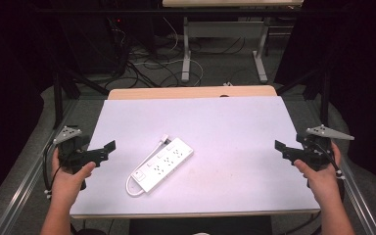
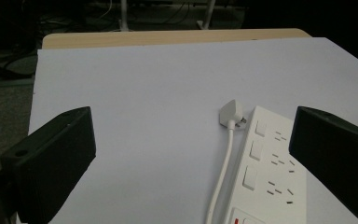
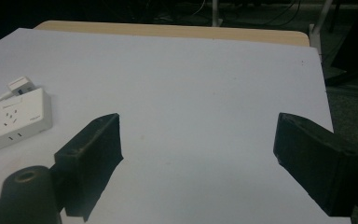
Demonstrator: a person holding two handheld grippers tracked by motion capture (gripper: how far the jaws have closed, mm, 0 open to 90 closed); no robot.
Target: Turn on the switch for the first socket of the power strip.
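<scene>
You've got 1 power strip [image 1: 162, 164] on the table [image 1: 225, 127], white, w/ 1 cable [image 1: 139, 169] looping round to 1 plug [image 1: 165, 139] beside its far end. In the left gripper view you can count 3 rocker switches on the strip's near side and 3 socket groups next to them; more may sit outside that view, can't tell. You hold 2 grippers: 1 left gripper [image 1: 108, 148], 1 right gripper [image 1: 280, 148], each w/ 2 black jaws and 1 grey three-cornered plate on top. 2 hands, 1 per gripper. 1 white sheet covers the table. 1 more table stands farther back.
</scene>
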